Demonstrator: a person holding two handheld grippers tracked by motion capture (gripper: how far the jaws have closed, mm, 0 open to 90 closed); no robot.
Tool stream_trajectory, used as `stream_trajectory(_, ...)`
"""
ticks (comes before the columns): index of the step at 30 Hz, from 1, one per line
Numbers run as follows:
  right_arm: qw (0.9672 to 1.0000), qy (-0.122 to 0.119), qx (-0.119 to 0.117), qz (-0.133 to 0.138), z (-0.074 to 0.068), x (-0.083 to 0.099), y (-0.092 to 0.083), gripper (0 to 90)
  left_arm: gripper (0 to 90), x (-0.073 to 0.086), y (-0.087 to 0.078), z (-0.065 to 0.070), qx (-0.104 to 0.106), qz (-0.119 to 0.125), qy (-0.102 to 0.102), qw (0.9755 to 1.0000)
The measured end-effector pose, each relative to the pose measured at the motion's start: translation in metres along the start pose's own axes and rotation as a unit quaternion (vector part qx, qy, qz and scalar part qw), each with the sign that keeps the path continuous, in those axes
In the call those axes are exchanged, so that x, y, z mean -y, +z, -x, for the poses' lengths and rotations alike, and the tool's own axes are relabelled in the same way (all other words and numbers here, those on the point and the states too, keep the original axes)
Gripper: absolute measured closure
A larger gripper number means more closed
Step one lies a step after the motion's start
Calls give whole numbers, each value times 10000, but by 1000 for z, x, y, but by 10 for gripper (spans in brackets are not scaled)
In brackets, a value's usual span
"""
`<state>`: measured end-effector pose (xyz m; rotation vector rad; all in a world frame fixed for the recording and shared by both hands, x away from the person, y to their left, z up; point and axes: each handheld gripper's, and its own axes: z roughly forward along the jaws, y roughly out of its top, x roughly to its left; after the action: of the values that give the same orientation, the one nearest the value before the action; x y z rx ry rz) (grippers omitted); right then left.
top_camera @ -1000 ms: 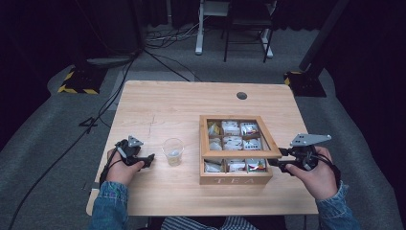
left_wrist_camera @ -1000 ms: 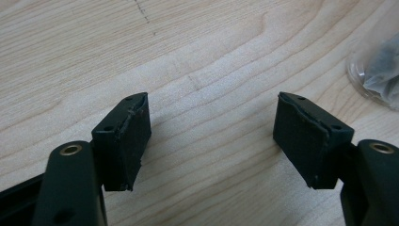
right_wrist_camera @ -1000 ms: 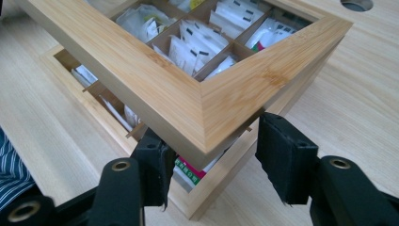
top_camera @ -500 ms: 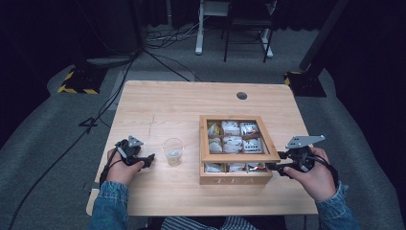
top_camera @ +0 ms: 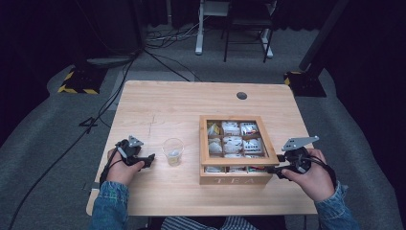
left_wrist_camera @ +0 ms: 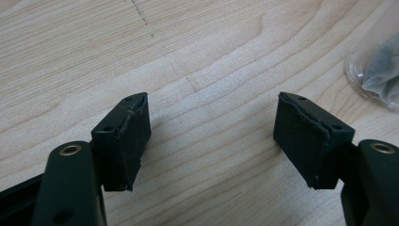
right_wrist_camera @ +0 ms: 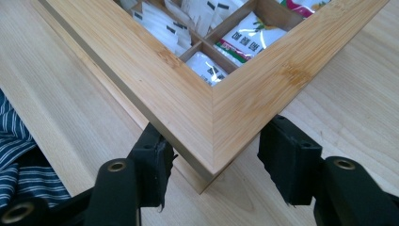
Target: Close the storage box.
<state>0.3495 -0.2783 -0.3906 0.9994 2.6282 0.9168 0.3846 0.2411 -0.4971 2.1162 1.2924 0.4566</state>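
Note:
A wooden tea box marked TEA stands right of the table's middle, its windowed lid lying down over several compartments of tea bags. My right gripper is at the box's near right corner. Its jaws have just been opening and now straddle the lid's corner; the right pad stands clear of the wood. My left gripper rests open on the table, nothing between its jaws. Just right of it stands a clear plastic cup with something small inside, also at the edge of the left gripper view.
The light wooden table has a round cable hole near its far edge. Bare tabletop lies behind the cup and box. Cables and furniture legs are on the dark floor beyond. The person's striped clothing shows at the front edge.
My right hand has slid slightly down toward the table's near edge at the box corner, and the lid sits lower. The left hand and cup have not moved.

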Motion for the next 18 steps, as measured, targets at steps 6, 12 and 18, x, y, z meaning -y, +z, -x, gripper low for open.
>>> stream_trajectory(6,9999,-12,-3,-135,-1,0,3,458,282,0,0,0,15,13,2,10000)
stream_trajectory(12,9996,-35,-46,-272,-2,1,5,457,281,0,0,0,25,18,3,10000)
stream_trajectory(18,9991,-48,-70,-425,-4,1,8,454,279,0,0,0,28,15,4,10000)
